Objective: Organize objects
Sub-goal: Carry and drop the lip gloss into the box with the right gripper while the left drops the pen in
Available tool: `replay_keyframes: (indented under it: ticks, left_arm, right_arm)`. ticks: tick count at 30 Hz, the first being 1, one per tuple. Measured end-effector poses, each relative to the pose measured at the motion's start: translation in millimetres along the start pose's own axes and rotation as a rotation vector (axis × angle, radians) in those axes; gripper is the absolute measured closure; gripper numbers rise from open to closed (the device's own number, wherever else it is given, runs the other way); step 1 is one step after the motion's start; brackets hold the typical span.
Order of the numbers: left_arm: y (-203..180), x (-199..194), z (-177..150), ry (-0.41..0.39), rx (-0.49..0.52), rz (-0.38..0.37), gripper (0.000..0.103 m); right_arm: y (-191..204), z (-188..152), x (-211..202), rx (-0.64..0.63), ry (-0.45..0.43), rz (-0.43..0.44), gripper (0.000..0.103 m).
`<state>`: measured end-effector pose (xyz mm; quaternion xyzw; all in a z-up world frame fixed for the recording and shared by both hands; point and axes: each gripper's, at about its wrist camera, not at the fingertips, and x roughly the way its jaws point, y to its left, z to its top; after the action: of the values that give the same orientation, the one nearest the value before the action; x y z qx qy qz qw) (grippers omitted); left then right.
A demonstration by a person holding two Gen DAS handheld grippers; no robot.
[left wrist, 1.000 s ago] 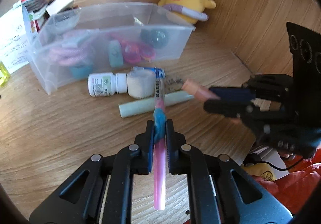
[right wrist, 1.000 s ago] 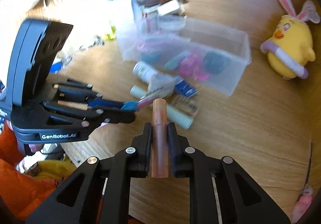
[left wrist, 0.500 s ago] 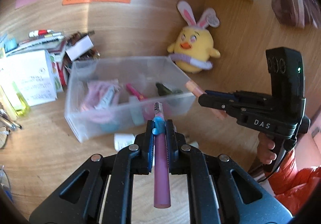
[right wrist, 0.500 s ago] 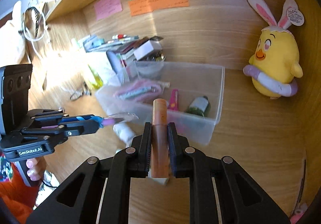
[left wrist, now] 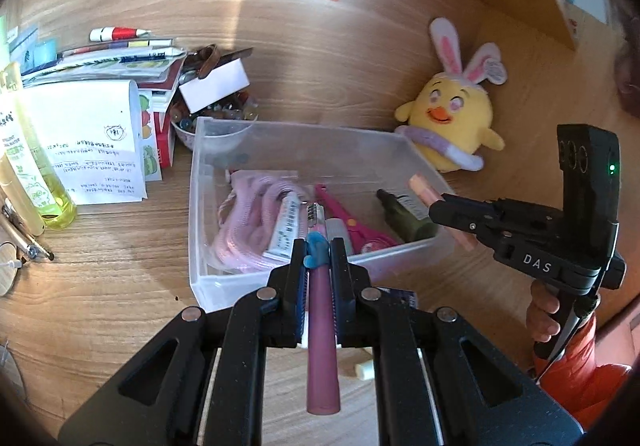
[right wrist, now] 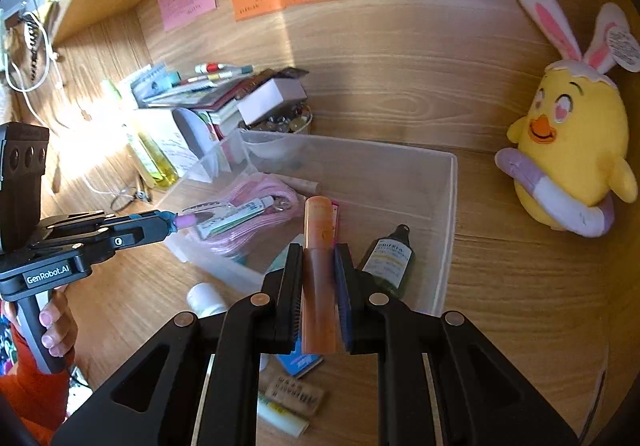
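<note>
My left gripper (left wrist: 318,246) is shut on a pink stick (left wrist: 322,326) with a blue collar and a clear tip, held above the front wall of the clear plastic box (left wrist: 192,206). My right gripper (right wrist: 319,250) is shut on an orange tube (right wrist: 318,230), which hangs over the box's (right wrist: 448,206) open top. In the left wrist view the right gripper (left wrist: 436,206) comes in from the right over the box's right end. In the right wrist view the left gripper (right wrist: 166,224) enters from the left. Inside the box lie a pink cord (left wrist: 248,214), pink scissors (left wrist: 348,214) and a dark green bottle (right wrist: 390,262).
A yellow chick plush (left wrist: 448,118) sits right of the box against the wooden back wall. Stacked books and papers (left wrist: 88,134) and a yellow-green bottle (left wrist: 44,182) stand to the left. A white pill bottle (right wrist: 206,300) and a pale tube (right wrist: 280,416) lie on the desk in front.
Both grippers have risen from the loose items on the desk and moved toward the box, each still holding its object. Both are now over the box.
</note>
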<state>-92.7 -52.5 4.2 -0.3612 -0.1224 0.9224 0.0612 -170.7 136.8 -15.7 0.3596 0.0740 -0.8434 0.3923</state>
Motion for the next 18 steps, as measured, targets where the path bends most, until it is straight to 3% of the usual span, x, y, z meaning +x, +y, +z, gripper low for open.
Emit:
replay_keyframes:
  ticks: [9,18]
  left_arm:
    - [-2,15,3,0.026,0.016,0.017,0.093]
    - [-11,12,5,0.023,0.04,0.029,0.092]
  right_arm:
    - [6,4,33,-0.027,0.089,0.008,0.089]
    - [11,3,21,-0.04,0.077,0.009,0.087]
